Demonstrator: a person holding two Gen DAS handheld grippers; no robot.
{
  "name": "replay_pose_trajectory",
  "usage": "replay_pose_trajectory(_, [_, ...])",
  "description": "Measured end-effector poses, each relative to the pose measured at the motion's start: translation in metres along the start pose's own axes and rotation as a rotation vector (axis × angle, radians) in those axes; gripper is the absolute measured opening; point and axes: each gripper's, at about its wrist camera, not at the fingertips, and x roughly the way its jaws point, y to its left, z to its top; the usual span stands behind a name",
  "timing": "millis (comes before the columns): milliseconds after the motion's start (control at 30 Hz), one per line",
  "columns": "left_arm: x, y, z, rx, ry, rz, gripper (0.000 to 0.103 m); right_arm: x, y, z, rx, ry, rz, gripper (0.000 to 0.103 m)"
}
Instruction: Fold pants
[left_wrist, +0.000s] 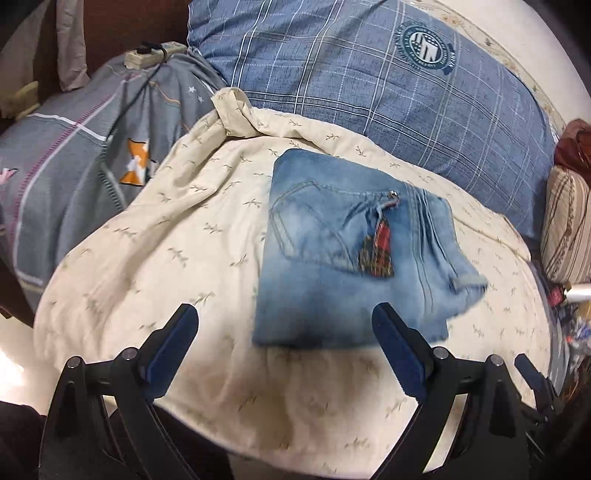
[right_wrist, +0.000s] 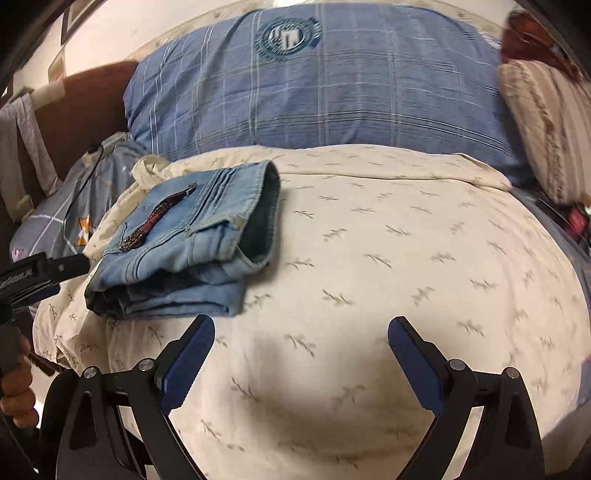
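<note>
Light-blue denim pants (left_wrist: 332, 254) lie folded into a compact, roughly square stack on a cream bedspread (left_wrist: 147, 240), with a red plaid tag showing at the back pocket. My left gripper (left_wrist: 284, 314) hovers just short of the stack's near edge, jaws wide open with nothing between them. In the right wrist view the folded pants (right_wrist: 184, 251) sit at the left, on the cream bedspread (right_wrist: 406, 258). My right gripper (right_wrist: 301, 325) stands open over bare bedspread to the right of the stack, holding nothing. The other gripper's black body (right_wrist: 33, 277) and a hand (right_wrist: 14, 387) show at the left edge.
A large blue plaid pillow (left_wrist: 388, 92) lies behind the pants, seen too as the blue plaid pillow (right_wrist: 314, 92). A grey patterned quilt (left_wrist: 74, 155) with a power strip (left_wrist: 155, 53) is at the left. A striped cushion (left_wrist: 569, 229) and clutter are at the right.
</note>
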Motion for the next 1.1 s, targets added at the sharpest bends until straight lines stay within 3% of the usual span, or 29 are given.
replay_pose_trajectory(300, [-0.011, -0.007, -0.016, 0.036, -0.01, 0.041, 0.096, -0.022, -0.011, -0.023, 0.047, -0.081, -0.003, 0.098])
replay_pose_trajectory(933, [-0.016, -0.022, -0.034, 0.161, -0.082, 0.125, 0.096, -0.016, -0.022, -0.029, 0.099, -0.054, -0.005, 0.099])
replay_pose_trajectory(1100, [-0.015, -0.021, -0.032, 0.137, -0.041, 0.071, 0.096, -0.013, -0.02, -0.029, 0.084, -0.042, -0.012, 0.099])
